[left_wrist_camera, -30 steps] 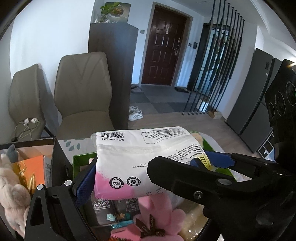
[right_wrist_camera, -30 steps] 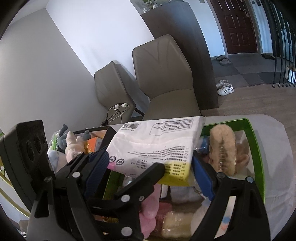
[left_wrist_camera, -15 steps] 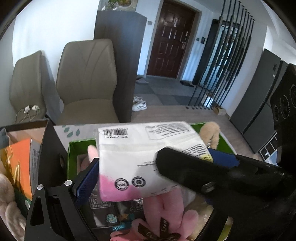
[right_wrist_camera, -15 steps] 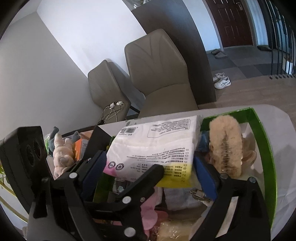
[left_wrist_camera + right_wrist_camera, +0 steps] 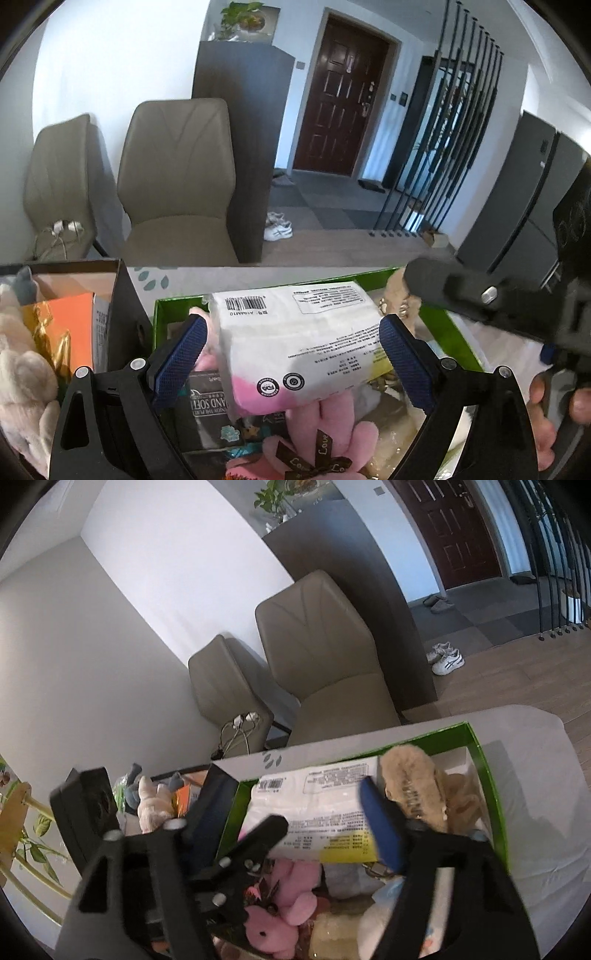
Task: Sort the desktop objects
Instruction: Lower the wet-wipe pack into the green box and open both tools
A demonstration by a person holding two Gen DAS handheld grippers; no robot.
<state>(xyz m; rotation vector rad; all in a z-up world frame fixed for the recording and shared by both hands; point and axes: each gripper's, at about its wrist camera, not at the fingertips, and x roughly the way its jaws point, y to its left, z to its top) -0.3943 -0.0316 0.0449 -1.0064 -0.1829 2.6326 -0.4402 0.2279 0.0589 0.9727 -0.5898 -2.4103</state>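
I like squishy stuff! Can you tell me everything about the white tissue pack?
The tissue pack is a soft, puffy rectangle in shiny white plastic wrap, with a barcode, small black print, a pink corner and a yellow edge. It lies tilted inside the green box, on top of a pink plush toy and a dark packet. The left gripper fingers sit on either side of it, apparently open.

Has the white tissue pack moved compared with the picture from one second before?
Yes. The tissue pack has come down: earlier it overlapped the table's far edge, now it sits lower, inside the green box.
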